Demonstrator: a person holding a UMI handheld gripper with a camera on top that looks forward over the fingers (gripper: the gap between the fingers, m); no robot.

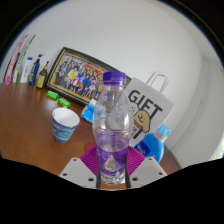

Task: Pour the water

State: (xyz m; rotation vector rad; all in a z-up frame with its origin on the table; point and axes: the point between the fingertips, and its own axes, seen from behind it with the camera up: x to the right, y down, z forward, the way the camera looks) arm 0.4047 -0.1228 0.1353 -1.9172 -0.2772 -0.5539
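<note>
While the gripper (112, 172) clamps both pink-padded fingers on a clear water bottle (111, 128) with a purple cap, the bottle stands upright between them. A paper cup (65, 124) sits on the wooden table (25, 125) nearby, left of the bottle, with a white gift bag (150, 108) behind.

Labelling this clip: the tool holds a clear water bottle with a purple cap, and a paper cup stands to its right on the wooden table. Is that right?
One error: the paper cup stands left of the water bottle, not right, as the gripper view shows. The tool does hold the purple-capped bottle over the wooden table.
</note>
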